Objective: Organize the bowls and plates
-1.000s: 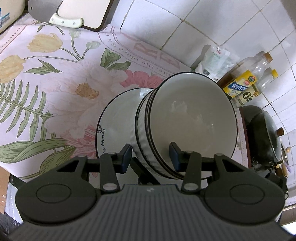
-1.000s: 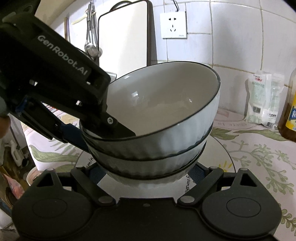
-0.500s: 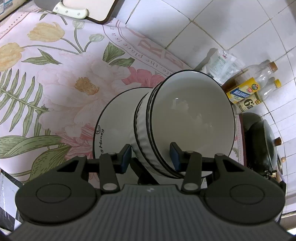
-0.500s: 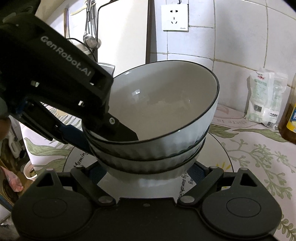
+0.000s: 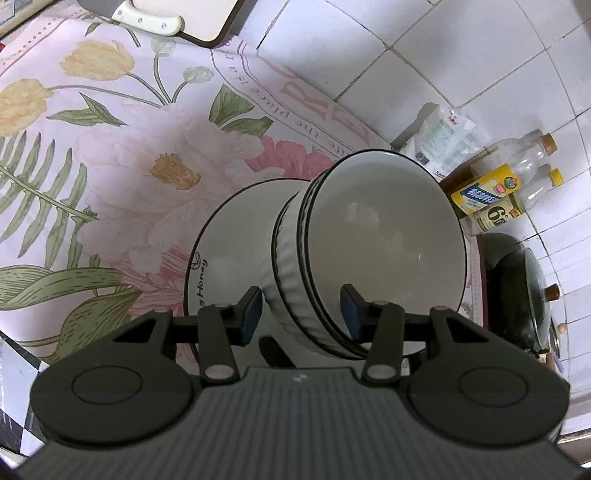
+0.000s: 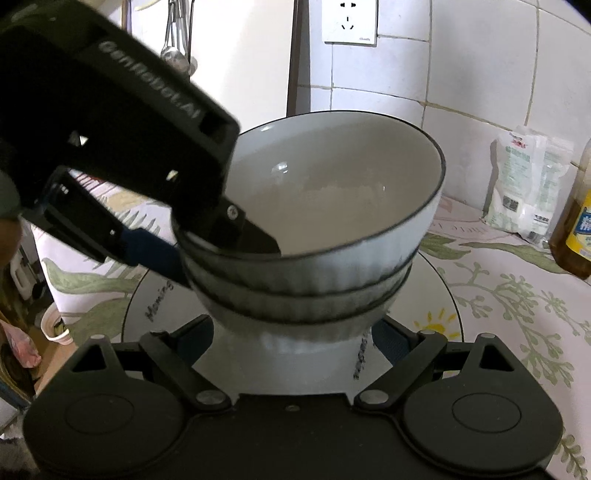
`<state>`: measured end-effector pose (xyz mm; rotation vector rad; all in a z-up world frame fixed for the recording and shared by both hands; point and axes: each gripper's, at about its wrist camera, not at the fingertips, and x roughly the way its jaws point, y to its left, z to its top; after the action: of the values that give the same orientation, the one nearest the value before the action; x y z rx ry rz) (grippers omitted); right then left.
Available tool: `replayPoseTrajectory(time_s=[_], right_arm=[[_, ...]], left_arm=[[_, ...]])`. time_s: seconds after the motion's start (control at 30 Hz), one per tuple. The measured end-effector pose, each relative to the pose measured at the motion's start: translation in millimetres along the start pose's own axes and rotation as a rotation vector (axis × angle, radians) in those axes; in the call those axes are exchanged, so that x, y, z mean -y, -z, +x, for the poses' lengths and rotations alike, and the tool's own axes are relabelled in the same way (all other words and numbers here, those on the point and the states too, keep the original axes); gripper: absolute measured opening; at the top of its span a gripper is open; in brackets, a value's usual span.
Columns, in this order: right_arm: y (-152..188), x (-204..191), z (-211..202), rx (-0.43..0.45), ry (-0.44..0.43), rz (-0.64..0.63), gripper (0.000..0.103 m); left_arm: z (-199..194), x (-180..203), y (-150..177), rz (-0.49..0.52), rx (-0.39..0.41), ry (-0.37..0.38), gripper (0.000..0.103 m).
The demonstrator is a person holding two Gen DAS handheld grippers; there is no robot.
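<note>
**We let go of the bowls**

The stacked bowls (image 5: 384, 251) sit on the plate (image 5: 229, 229). Our left gripper (image 5: 301, 314) is opening its jaws around their rim. Our right gripper (image 6: 293, 341) stands wide beside the bottom bowl; we cannot tell if it presses.

bowls (image 6: 314, 236) stacked on plate (image 6: 428, 295) — bottles (image 5: 495, 192) beyond

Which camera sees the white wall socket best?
The right wrist view: the white wall socket sits on the tiles, top centre, above the stacked white bowls. The left wrist view does not show it at all.
</note>
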<state>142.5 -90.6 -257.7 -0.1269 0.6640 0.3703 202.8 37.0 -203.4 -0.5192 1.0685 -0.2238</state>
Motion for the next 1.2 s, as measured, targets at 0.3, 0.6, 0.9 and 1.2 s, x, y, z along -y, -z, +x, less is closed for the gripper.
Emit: replayPoseTrajectory(time_s=[0.3,0.6,0.9,1.2], right_arm=[[-1,4,-45,0.031,-0.009,0.086,0.095],[-11,4,-98,0.076,0.024,0.141,0.095],[-27,1,-156,0.067,0.196,0.148,0.095],[-44,-2,-216,0.015,0.291,0.259,0.097]], left_arm=[[-24,4,2,0.031,0.012,-0.016,0.057],[-71,28,16,0.171,0.057,-0.021,0.058],[-138,59,39,0.322,0.114,-0.044,0.061],[-188,78,71,0.467,0.16,-0.12,0.075]])
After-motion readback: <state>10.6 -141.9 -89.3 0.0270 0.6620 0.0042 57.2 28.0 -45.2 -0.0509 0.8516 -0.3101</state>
